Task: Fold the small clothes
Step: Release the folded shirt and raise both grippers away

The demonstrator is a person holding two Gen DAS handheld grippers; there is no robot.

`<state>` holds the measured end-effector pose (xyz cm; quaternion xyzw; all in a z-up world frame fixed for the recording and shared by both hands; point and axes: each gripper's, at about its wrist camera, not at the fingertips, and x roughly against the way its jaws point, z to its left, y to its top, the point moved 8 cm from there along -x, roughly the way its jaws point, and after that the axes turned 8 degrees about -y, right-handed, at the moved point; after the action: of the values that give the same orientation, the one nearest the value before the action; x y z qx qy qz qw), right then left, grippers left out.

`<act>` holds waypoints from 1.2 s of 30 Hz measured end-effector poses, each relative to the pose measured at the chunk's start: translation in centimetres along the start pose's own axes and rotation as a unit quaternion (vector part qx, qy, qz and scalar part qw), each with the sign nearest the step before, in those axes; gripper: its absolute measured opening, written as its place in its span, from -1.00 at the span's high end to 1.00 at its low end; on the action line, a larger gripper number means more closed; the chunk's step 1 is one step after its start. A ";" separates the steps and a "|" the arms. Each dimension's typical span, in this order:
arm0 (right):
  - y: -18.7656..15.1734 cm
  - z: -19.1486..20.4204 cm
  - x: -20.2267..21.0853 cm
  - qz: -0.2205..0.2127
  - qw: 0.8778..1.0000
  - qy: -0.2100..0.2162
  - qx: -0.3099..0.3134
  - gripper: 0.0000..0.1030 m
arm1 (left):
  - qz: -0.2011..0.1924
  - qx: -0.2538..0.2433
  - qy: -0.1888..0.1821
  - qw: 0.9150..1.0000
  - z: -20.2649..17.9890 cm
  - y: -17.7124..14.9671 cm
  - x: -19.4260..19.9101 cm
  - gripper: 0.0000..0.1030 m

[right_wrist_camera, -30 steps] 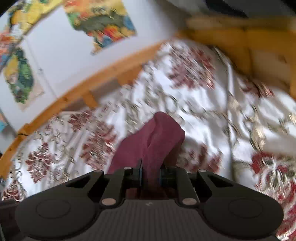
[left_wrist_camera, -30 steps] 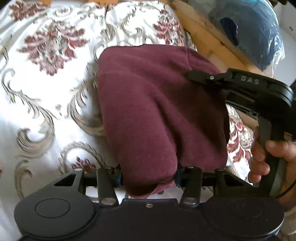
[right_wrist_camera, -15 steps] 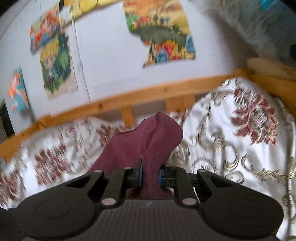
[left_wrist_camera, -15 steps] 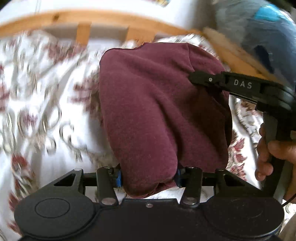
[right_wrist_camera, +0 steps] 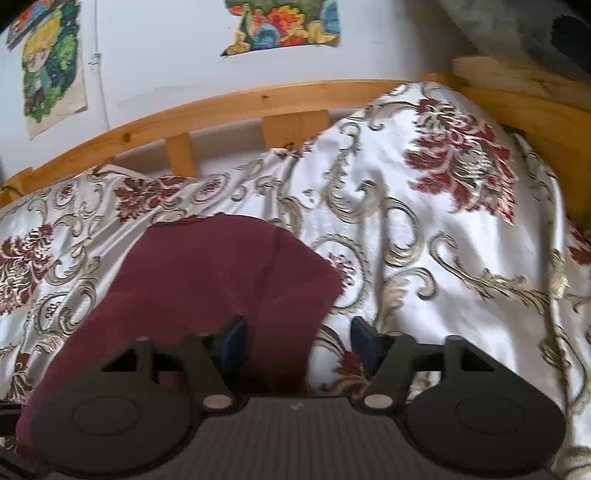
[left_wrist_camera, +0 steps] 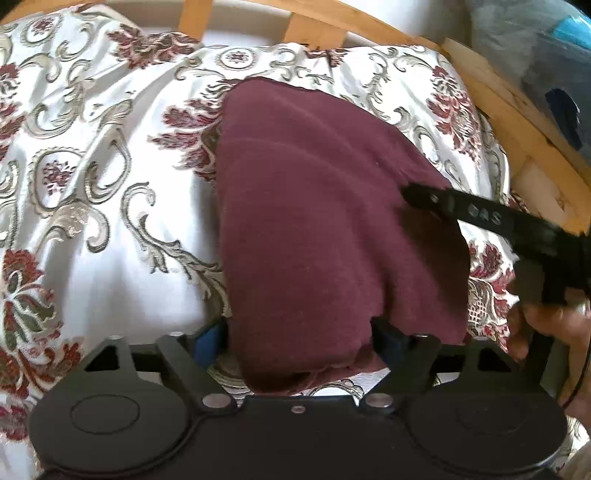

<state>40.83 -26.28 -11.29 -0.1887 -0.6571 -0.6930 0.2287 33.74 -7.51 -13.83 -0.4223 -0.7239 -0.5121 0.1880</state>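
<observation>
- Left gripper (left_wrist_camera: 299, 334): jaws set wide, with the near end of the maroon garment (left_wrist_camera: 325, 229) bunched between them. The blue pad (left_wrist_camera: 207, 341) on the left side sits right at the cloth's edge; whether the pads actually press the fabric cannot be told from this view.
- Maroon garment, left wrist view: it lies folded on the bedspread (left_wrist_camera: 110, 206), running from between the jaws straight ahead, and its far edge ends short of the wooden bed rail (left_wrist_camera: 332, 22).
- Right gripper (right_wrist_camera: 295, 336): jaws spread apart, not pinching anything. The garment's near right corner (right_wrist_camera: 221, 280) lies flat in the gap, nearer the left pad (right_wrist_camera: 234, 338); bare bedspread (right_wrist_camera: 443, 258) shows in front of the right pad.
- Right gripper seen from the left wrist view (left_wrist_camera: 436, 201): it comes in from the right, with its black tip over the garment's right edge, ahead and to the right of the left jaws. Contact there cannot be judged.
- Person's hand (left_wrist_camera: 546, 328): wrapped around the right gripper's handle, at the right margin.
- Surroundings ahead of the right jaws: wooden bed rail (right_wrist_camera: 229, 107), white wall behind it with a colourful poster (right_wrist_camera: 284, 26) and a second cartoon poster (right_wrist_camera: 51, 66) to the left.
- Far right of the left jaws: a blue bundle in clear plastic wrap (left_wrist_camera: 546, 66) beyond the rail.
</observation>
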 end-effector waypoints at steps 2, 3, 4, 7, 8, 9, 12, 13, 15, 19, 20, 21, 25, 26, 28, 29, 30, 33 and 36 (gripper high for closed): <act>-0.1 -0.2 0.8 -0.006 1.000 -0.009 0.001 -0.68 | -0.008 0.000 0.014 1.000 0.0 0.2 0.5 -0.83; -0.2 -0.2 1.2 -0.010 1.000 -0.015 0.004 -0.75 | -0.014 -0.002 0.023 1.000 0.0 0.3 0.8 -0.89; -0.3 -0.2 1.8 -0.013 1.000 -0.023 0.007 -0.80 | -0.021 -0.005 0.031 0.999 0.0 0.4 1.2 -0.93; -0.3 -0.4 3.7 -0.028 0.998 -0.056 0.021 -0.94 | -0.048 -0.020 0.054 0.997 -0.3 1.1 2.8 -0.96; -0.3 -0.4 4.5 -0.034 0.997 -0.063 0.026 -0.96 | -0.058 -0.025 0.061 0.996 -0.5 1.3 3.5 -0.97; -0.2 -0.5 5.2 -0.039 0.996 -0.068 0.029 -0.97 | -0.070 -0.033 0.071 0.994 -0.6 1.6 4.3 -0.98; 0.0 -0.6 8.0 -0.058 0.995 -0.077 0.029 -1.00 | -0.098 -0.055 0.094 0.989 -1.4 2.5 6.7 -0.98; 0.1 -0.6 9.0 -0.067 0.994 -0.079 0.027 -1.00 | -0.106 -0.062 0.100 0.987 -1.7 2.7 7.6 -0.98; 0.2 -0.7 11.1 -0.083 0.993 -0.077 0.018 -1.00 | -0.121 -0.072 0.107 0.984 -2.4 3.0 9.4 -0.98; 0.1 -0.5 15.3 -0.113 0.991 -0.065 -0.010 -1.00 | -0.152 -0.086 0.116 0.978 -3.9 2.9 13.0 -0.98; 0.0 -0.4 16.5 -0.120 0.991 -0.062 -0.015 -1.00 | -0.158 -0.090 0.118 0.976 -4.3 2.7 14.0 -0.98; -0.1 -0.4 17.6 -0.127 0.990 -0.059 -0.019 -1.00 | -0.163 -0.095 0.119 0.975 -4.7 2.5 14.8 -0.98; -0.7 -0.4 21.9 -0.149 0.987 -0.045 -0.034 -1.00 | -0.179 -0.116 0.123 0.969 -6.1 0.8 18.1 -0.99; -1.0 -0.5 22.8 -0.150 0.987 -0.043 -0.039 -1.00 | -0.181 -0.121 0.124 0.968 -6.4 0.2 18.9 -0.99; -1.8 -0.6 24.5 -0.150 0.987 -0.044 -0.047 -1.00 | -0.185 -0.131 0.118 0.967 -7.0 -0.8 20.1 -0.99; -2.3 -0.7 25.4 -0.148 0.987 -0.045 -0.049 -1.00 | -0.187 -0.135 0.115 0.966 -7.3 -1.3 20.6 -0.99; -2.7 -0.7 26.0 -0.148 0.987 -0.047 -0.050 -1.00 | -0.190 -0.139 0.113 0.965 -7.6 -1.8 21.2 -0.99; -4.1 -0.8 27.9 -0.150 0.986 -0.058 -0.049 -1.00 | -0.193 -0.152 0.111 0.963 -8.2 -3.3 22.3 -0.99; -5.4 -0.8 29.5 -0.151 0.986 -0.065 -0.038 -1.00 | -0.192 -0.165 0.117 0.960 -8.4 -4.8 23.1 -0.99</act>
<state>13.48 -28.91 0.86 -0.1408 -0.6644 -0.7306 0.0710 15.29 -6.00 3.04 -0.2372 -0.6701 -0.6966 0.0974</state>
